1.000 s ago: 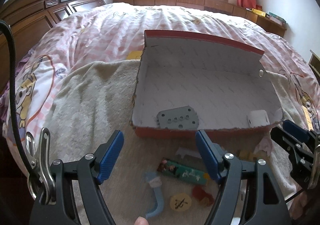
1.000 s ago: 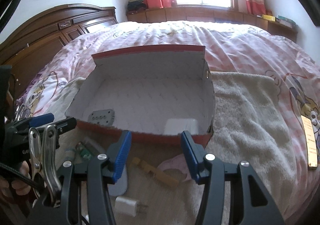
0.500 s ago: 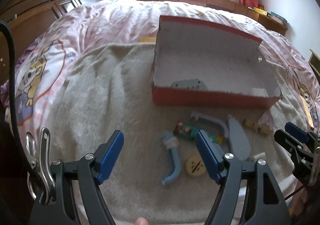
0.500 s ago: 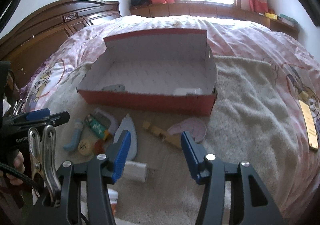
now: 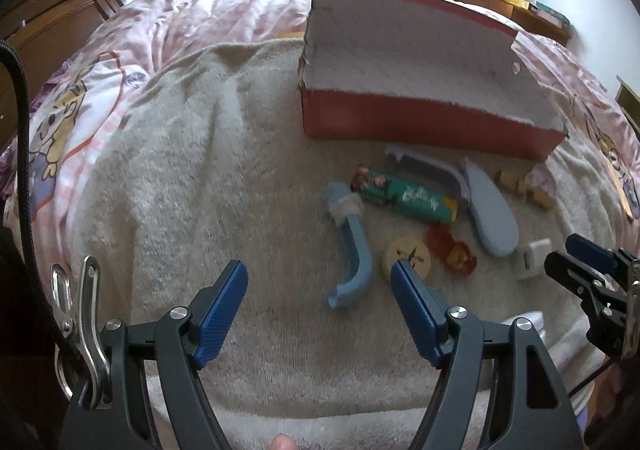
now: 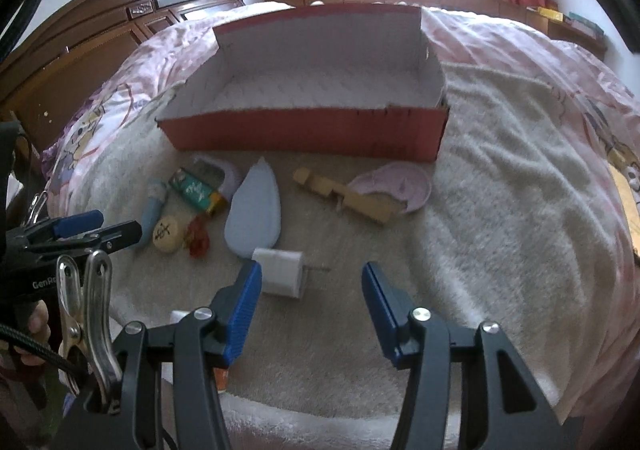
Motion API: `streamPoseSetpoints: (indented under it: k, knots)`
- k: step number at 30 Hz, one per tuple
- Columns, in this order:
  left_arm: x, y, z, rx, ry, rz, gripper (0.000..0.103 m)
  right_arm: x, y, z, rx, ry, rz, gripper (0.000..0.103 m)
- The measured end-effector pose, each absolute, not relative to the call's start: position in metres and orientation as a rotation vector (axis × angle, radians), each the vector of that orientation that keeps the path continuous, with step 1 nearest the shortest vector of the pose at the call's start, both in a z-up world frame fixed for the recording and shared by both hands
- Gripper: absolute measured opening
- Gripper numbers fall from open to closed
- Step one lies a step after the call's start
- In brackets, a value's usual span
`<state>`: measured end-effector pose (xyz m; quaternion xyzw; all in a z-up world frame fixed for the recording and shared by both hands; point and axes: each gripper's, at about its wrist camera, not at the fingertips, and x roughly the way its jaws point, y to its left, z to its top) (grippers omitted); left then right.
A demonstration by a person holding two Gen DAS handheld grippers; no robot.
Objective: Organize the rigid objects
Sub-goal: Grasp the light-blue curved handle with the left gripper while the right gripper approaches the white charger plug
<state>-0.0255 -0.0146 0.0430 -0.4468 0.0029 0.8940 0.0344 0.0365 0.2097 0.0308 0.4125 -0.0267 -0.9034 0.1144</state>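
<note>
A red box [image 5: 424, 126] with a white inside stands open on a cream towel; it also shows in the right wrist view [image 6: 312, 128]. In front of it lie loose items: a bent blue tube [image 5: 354, 250], a green tube [image 5: 408, 200], a round cream disc [image 5: 407, 258], a red piece [image 5: 450, 246], a pale blue oval [image 6: 254, 216], a white plug [image 6: 280, 272], a wooden piece [image 6: 348, 202] and a pink dish [image 6: 400, 186]. My left gripper [image 5: 320, 306] is open and empty, near the blue tube. My right gripper [image 6: 312, 302] is open and empty, just behind the plug.
The towel [image 5: 200, 170] lies on a pink quilted bed [image 5: 168, 18]. A dark wooden headboard [image 6: 100, 42] is at the left. A window with a sill is behind the bed. The towel's right part [image 6: 520, 190] is bare.
Both grippers have pulled back and lower from the box toward the near edge of the towel. The loose items now show in full. Both stay open and empty.
</note>
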Motion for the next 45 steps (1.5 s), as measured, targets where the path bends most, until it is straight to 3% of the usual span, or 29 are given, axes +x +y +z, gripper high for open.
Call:
streamPoseSetpoints:
  k: [13,15,17,28,33,39,45]
  knots:
    - [-0.025,-0.017,0.020,-1.435,0.052,2.737,0.076,0.029,0.194,0.012,1.236,-0.041,-2.608,0.057]
    - [-0.025,-0.020,0.020,-1.432,0.038,2.739,0.076,0.030,0.194,0.012,1.222,-0.023,-2.622,0.057]
    - [-0.026,-0.022,0.020,-1.429,0.044,2.754,0.076,0.031,0.194,0.013,1.219,-0.014,-2.634,0.049]
    - [-0.035,-0.041,0.026,-1.417,0.133,2.947,0.076,0.032,0.204,0.011,1.219,-0.016,-2.679,0.049]
    - [-0.039,-0.056,0.024,-1.447,0.058,2.990,0.076,0.033,0.202,0.009,1.209,0.011,-2.688,0.050]
    - [-0.035,-0.061,0.028,-1.393,-0.177,2.898,0.076,0.034,0.201,0.007,1.188,0.011,-2.667,0.060]
    - [-0.043,-0.045,0.035,-1.329,-0.126,2.898,0.076,0.036,0.193,0.004,1.164,0.071,-2.647,0.074]
